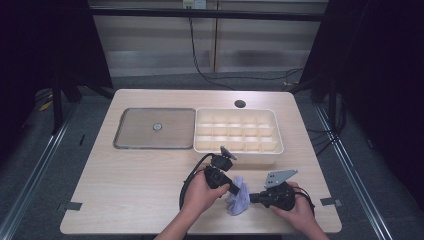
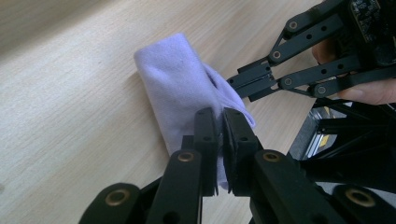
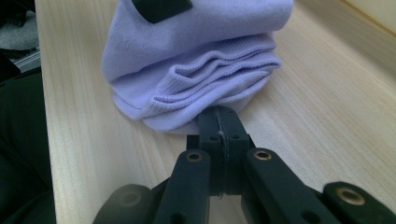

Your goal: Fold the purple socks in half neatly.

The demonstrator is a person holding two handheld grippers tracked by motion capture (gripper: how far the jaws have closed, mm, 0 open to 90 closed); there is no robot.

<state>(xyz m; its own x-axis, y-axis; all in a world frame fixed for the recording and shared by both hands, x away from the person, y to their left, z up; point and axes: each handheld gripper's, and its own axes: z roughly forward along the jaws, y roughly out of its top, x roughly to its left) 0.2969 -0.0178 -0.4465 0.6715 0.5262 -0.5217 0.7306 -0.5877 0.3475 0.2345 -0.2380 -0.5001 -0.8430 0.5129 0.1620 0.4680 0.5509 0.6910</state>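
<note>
A folded lavender cloth (image 1: pixel 239 197), ribbed like a sock, lies near the table's front edge between my two grippers. My left gripper (image 1: pixel 234 190) comes at it from the left, and in the left gripper view the left gripper (image 2: pixel 220 125) is shut on the near edge of the cloth (image 2: pixel 177 81). My right gripper (image 1: pixel 252 198) reaches in from the right. In the right gripper view the right gripper (image 3: pixel 219 117) is pinched on the lowest fold of the cloth (image 3: pixel 196 70). The right gripper (image 2: pixel 243 83) also touches the cloth's far side in the left gripper view.
A white box (image 1: pixel 235 155) divided into several compartments stands just behind the grippers. Left of it lies a flat grey tray (image 1: pixel 135 131) with a small round knob (image 1: pixel 157 127). A cable hole (image 1: pixel 240 104) sits near the table's back edge. Bare wood (image 1: pixel 130 185) spreads to the left.
</note>
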